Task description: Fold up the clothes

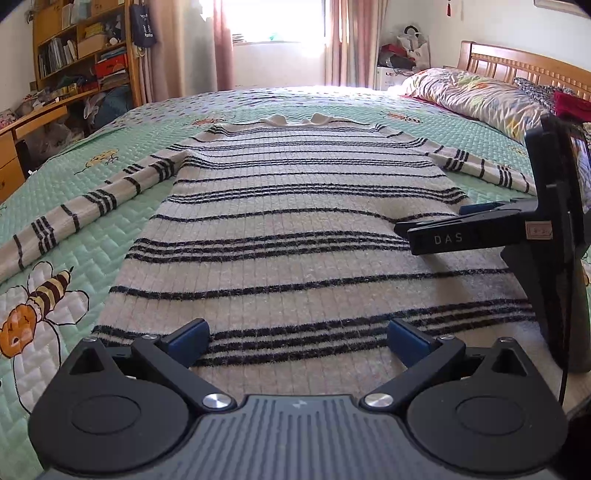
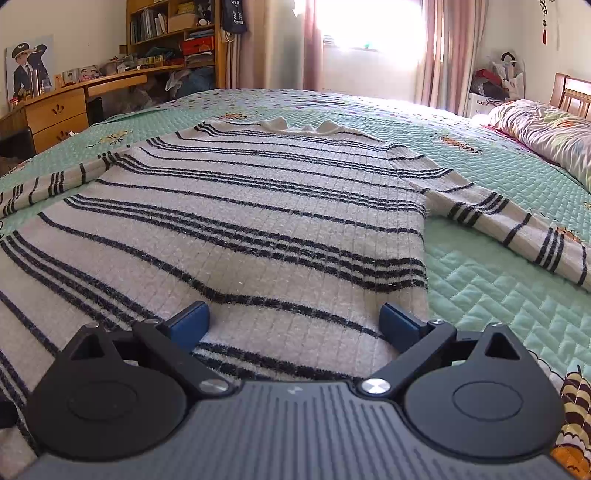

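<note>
sunlit window [image 1: 277,22], pink curtains [image 1: 225,40], wooden bookshelf [image 1: 81,44], desk [image 2: 74,99].

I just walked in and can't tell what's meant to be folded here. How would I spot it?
Start at the big bed with the mint-green quilted bedspread. Spread flat across its middle lies a cream knitted sweater, neckline toward the window and both long sleeves stretched out sideways. Its black horizontal stripes set it apart from the bee-printed cover and the floral pillow.

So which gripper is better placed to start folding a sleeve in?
Right, probably. The right gripper hangs open near the sweater's right edge, with the right sleeve close beside it. The left gripper, also open, sits mid-hem, farther from the left sleeve.
</note>
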### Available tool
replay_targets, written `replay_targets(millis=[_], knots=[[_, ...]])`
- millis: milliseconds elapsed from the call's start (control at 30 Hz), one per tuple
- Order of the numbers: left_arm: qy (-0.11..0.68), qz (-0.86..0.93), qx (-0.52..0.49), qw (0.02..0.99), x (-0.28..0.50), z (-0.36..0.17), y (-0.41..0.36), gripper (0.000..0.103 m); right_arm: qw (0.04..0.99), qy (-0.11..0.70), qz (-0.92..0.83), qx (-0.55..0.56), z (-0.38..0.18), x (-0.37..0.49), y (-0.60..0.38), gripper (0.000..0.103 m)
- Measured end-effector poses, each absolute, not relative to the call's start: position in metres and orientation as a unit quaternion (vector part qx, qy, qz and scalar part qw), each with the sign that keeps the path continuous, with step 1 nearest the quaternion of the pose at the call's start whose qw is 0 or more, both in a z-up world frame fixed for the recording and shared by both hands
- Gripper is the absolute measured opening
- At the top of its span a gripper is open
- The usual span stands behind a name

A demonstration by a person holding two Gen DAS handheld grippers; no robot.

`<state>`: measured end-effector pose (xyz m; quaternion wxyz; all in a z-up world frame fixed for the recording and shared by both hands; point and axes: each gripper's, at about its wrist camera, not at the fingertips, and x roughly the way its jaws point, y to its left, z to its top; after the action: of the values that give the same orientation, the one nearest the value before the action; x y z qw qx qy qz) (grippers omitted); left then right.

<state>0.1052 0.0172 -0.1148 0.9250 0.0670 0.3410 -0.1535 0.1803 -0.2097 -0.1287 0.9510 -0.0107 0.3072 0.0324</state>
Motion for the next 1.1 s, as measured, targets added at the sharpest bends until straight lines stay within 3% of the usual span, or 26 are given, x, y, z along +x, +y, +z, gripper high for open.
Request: replay_targets(millis=[1100], knots=[[0.346,-0.125,0.09,0.926,0.094,-0.101,-0.001,0.102,0.951,0.307,0.033,-0.011,-0.129,0.18,-0.211,0.099]])
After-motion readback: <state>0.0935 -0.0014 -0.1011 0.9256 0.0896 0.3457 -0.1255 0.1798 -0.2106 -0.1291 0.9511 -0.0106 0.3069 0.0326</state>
